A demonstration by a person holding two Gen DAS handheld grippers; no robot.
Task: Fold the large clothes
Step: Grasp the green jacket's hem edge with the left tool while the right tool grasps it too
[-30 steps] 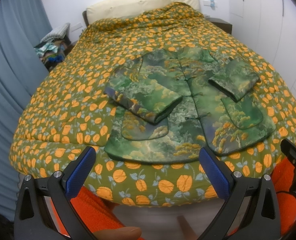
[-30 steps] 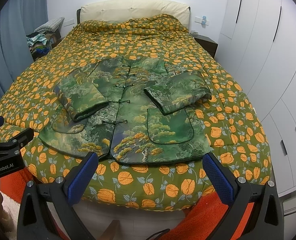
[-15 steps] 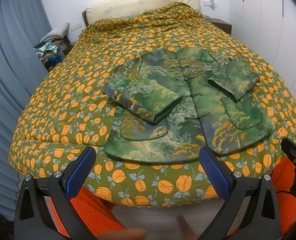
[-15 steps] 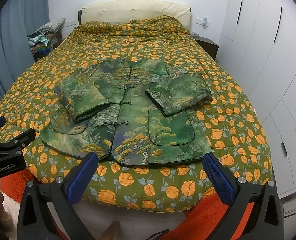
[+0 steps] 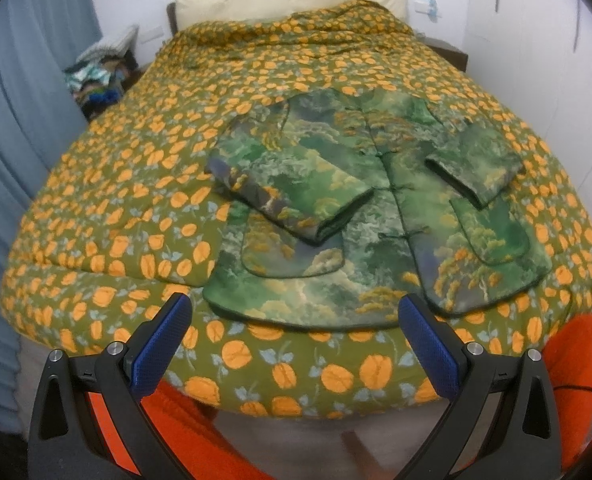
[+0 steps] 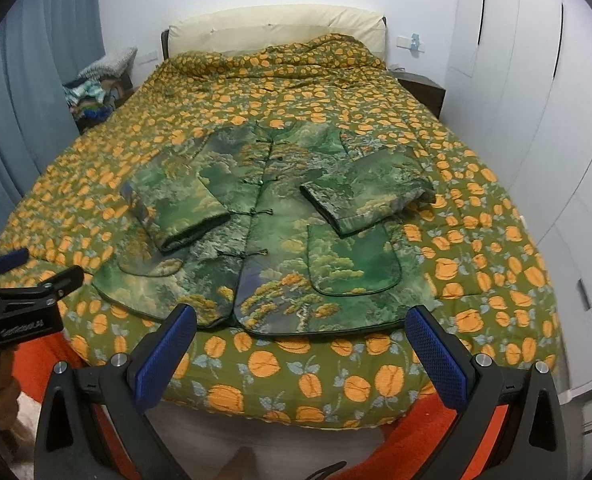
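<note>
Bed (image 6: 144, 168) with floral quilt bears a green jacket (image 6: 280, 240) lying flat near its foot edge, front up, both sleeves folded across the chest. Left gripper (image 5: 296, 312) and right gripper (image 6: 301, 324) hover level before the hem, fingers spread wide, holding nothing.

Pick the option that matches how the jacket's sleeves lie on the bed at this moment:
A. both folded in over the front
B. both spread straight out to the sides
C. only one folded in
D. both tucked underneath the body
A: on the green jacket both the left sleeve and the right sleeve lie folded over its front, cuffs pointing toward the button line.
</note>
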